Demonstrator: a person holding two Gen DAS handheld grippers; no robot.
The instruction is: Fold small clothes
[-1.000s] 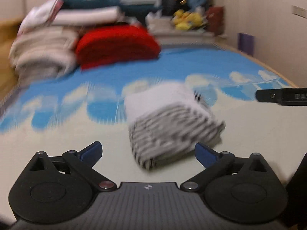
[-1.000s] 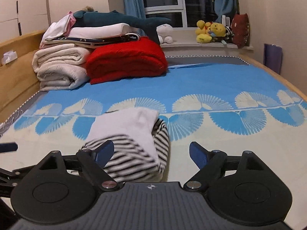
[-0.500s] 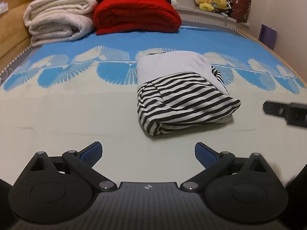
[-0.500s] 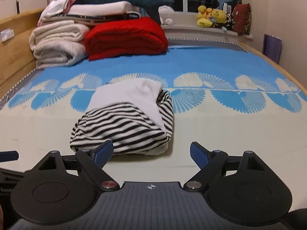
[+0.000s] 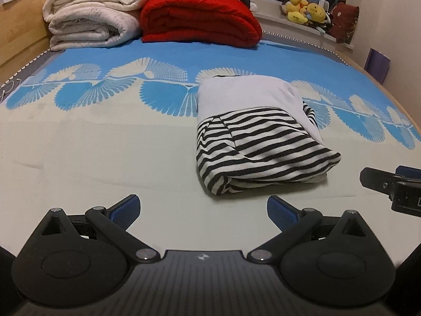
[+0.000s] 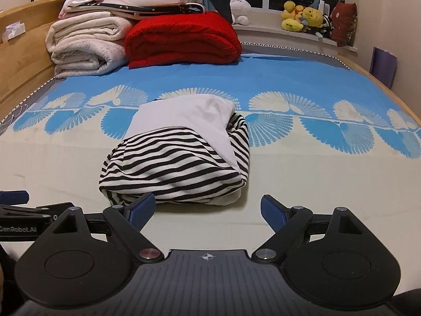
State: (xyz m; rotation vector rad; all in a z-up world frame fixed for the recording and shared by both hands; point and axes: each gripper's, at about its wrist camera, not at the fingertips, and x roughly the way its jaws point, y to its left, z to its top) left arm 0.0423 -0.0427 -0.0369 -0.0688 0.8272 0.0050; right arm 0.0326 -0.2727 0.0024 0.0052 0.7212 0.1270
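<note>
A small black-and-white striped garment with a white panel (image 5: 252, 131) lies folded into a compact bundle on the bed; it also shows in the right wrist view (image 6: 181, 152). My left gripper (image 5: 202, 208) is open and empty, a short way in front of the bundle and to its left. My right gripper (image 6: 208, 208) is open and empty, just in front of the bundle's near edge. The right gripper's tip shows at the right edge of the left wrist view (image 5: 389, 181).
The bed has a blue and cream fan-patterned cover (image 6: 315, 84). A red blanket (image 6: 184, 39) and rolled white blankets (image 6: 86, 44) are stacked at the back left. Plush toys (image 6: 305, 15) sit on the windowsill. A wooden bed frame (image 6: 18, 50) runs along the left.
Both grippers have pulled back from the folded bundle and steadied. The bundle lies let go on the bed and looks further off in both views.
</note>
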